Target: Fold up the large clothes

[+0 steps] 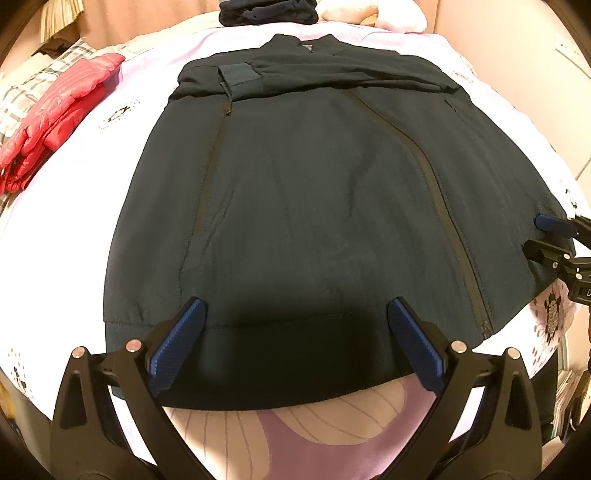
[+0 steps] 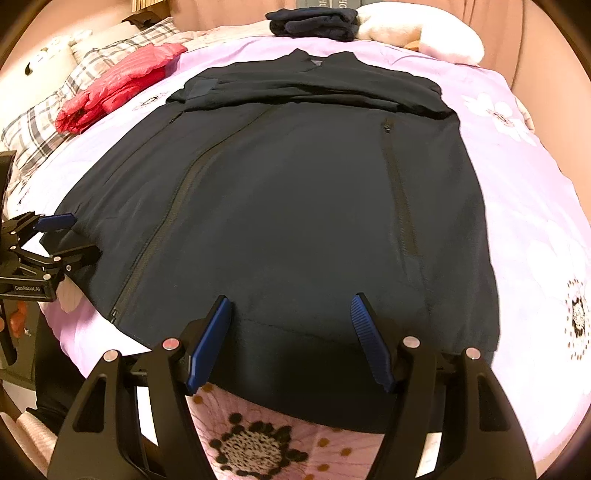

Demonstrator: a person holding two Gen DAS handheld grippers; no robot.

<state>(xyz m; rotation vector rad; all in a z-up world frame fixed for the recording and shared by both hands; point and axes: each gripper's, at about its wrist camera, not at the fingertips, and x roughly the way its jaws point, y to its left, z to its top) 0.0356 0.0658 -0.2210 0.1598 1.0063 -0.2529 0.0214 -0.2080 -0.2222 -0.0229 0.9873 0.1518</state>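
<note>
Where the lilac flower-print bedspread (image 1: 129, 92) covers the bed: creased but flat, and bearing everything noted below. Dark jacket (image 1: 314, 203) laid flat at its centre, front up, hem toward both cameras, collar at the far end. One sleeve folded across the chest below the collar, cuff (image 1: 242, 75) lying near the far-left shoulder as seen from the left wrist. Front zipper (image 2: 177, 206) closed, running slantwise from collar to hem; a shorter pocket zipper (image 2: 397, 192) on the other panel. Plaid pillow (image 2: 51, 129) at the far-left side of the bed, with a folded red padded garment (image 2: 118, 88) resting partly on it and partly on the bedspread, well apart from the jacket. Folded dark clothing (image 2: 314, 24) stacked beyond the collar, beside a pale cushion (image 2: 424, 33).

Left gripper (image 1: 295, 314): fingers spread wide over the hem band, blue pads (image 1: 177, 343) down at the ribbed edge, cloth between them but not pinched; contact with the fabric not determinable. Right gripper (image 2: 291, 310): likewise spread wide over the hem near the other corner, nothing clamped. Each gripper visible at the margin of the other's view, at the jacket's lower side edge.
</note>
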